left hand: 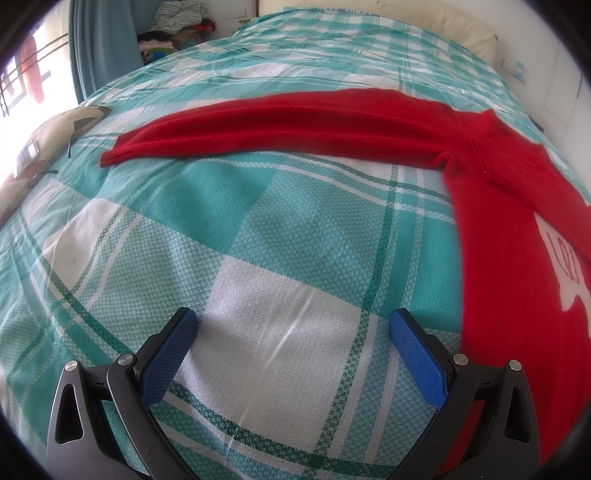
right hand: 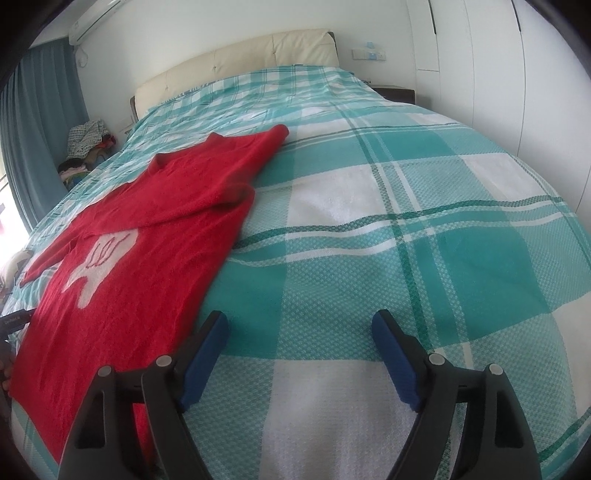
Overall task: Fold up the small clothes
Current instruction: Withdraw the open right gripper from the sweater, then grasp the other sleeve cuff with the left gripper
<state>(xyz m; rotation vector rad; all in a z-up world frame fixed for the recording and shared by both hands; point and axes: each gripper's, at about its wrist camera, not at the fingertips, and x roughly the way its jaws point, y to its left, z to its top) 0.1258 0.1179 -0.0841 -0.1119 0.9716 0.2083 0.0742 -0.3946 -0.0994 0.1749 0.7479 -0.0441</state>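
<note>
Both tools, left tool and right tool, gape empty; the red sweater at ten o'clock risks bunching if only its hem edge is pinched.

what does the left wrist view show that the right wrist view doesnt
Only the left wrist view: the sweater's long sleeve laid out flat across the bed, and the left claw, open over bare bedspread.

Only the right wrist view: the headboard, the white wardrobe doors, and the right claw, open.

Both: the red sweater with its white motif, the teal plaid bedspread and the clothes pile.
</note>
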